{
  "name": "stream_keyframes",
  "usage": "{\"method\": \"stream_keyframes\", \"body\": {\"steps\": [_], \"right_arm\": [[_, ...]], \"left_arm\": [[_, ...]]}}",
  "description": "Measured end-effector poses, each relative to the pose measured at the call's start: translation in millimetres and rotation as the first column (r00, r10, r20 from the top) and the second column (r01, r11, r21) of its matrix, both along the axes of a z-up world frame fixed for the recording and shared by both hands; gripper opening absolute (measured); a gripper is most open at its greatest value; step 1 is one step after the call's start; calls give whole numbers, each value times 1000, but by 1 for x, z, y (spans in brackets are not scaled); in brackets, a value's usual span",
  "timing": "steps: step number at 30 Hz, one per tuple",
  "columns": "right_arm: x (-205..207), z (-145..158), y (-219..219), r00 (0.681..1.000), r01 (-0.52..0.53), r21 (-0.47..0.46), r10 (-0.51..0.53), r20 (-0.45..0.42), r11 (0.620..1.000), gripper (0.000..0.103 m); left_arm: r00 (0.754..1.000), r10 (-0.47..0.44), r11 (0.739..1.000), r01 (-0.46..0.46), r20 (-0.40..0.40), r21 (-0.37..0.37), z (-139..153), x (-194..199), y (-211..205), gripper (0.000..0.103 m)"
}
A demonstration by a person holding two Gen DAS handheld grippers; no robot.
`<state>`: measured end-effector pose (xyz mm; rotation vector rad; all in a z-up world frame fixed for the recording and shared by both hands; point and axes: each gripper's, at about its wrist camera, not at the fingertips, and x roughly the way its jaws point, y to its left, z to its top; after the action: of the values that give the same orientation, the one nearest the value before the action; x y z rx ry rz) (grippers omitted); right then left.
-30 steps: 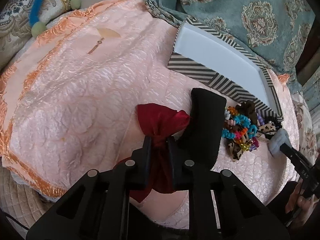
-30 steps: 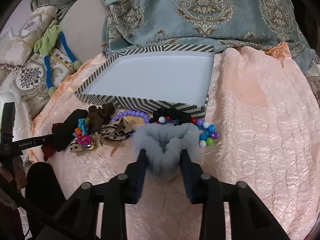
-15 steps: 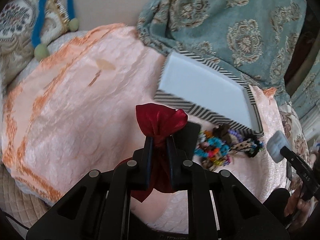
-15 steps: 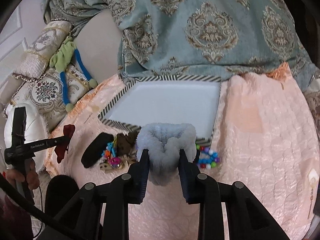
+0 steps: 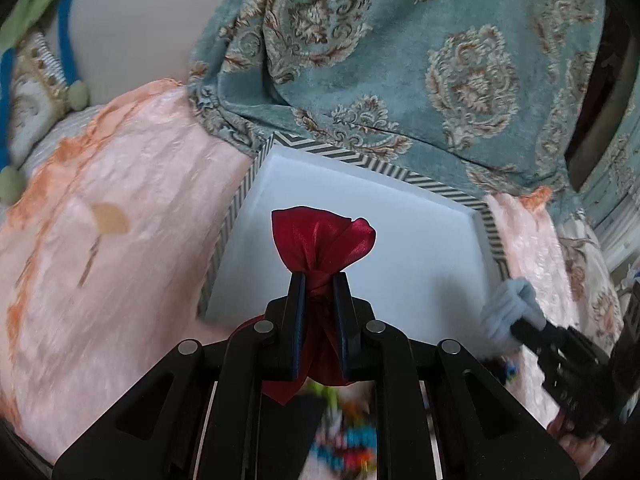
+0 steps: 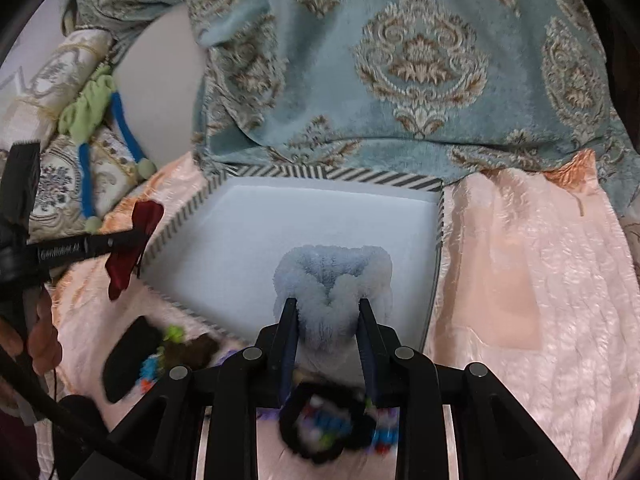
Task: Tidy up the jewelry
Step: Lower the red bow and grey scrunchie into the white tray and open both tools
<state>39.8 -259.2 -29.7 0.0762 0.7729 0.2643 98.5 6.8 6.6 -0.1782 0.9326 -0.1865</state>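
A peach quilted bedspread (image 6: 520,300) is covering the bed, a teal damask blanket (image 6: 400,80) behind; both grippers have now moved over the striped box (image 6: 256,172); left gripper (image 5: 318,280) jaws are gripping a red satin scrunchie (image 5: 320,240), right gripper (image 6: 328,308) jaws a fluffy blue scrunchie (image 6: 332,276).

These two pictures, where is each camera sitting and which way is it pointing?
Left wrist view: on the left gripper, looking down along its fingers at the striped box; it pinches a red cloth bow.
Right wrist view: on the right gripper, facing the same box; it grips a fluffy blue scrunchie; a hand shows at the left.
Shared: the box, the pink bedspread, and each view shows the other gripper with its load.
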Motion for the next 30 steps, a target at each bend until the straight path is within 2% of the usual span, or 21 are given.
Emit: {"method": "stream_keyframes", "body": {"steps": [5, 9, 10, 11, 12, 13, 19, 23, 30], "right_arm": [[23, -25, -3, 998, -7, -20, 5, -65, 1000, 27], [26, -32, -8, 996, -16, -32, 13, -84, 999, 28], [26, -33, -9, 996, -17, -31, 15, -91, 999, 31], [27, -35, -10, 995, -19, -25, 17, -103, 999, 43], [27, -37, -10, 994, -21, -20, 18, -109, 1000, 52], [25, -37, -11, 993, -31, -6, 30, -110, 999, 53], [17, -32, -8, 995, -42, -41, 38, -96, 998, 57], [7, -16, -14, 998, -20, 17, 21, -65, 1000, 70], [-26, 13, -10, 1000, 15, 51, -15, 4, 999, 75]], "left_arm": [[998, 21, 998, -18, -66, 52, -33, 41, -6, 13], [994, 39, 995, -30, -106, 92, -54, 50, -2, 15], [993, 44, 994, -32, -113, 100, -57, 50, -1, 22], [991, 48, 994, -36, -121, 101, -60, 51, -1, 34], [990, 53, 995, -41, -130, 96, -62, 50, 0, 41], [989, 60, 995, -49, -138, 82, -64, 48, 3, 51], [990, 63, 996, -54, -127, 78, -58, 30, 7, 52], [991, 81, 996, -75, -109, 56, -46, 17, 11, 54], [993, 114, 989, -112, -12, 94, -15, -17, 10, 59]]}}
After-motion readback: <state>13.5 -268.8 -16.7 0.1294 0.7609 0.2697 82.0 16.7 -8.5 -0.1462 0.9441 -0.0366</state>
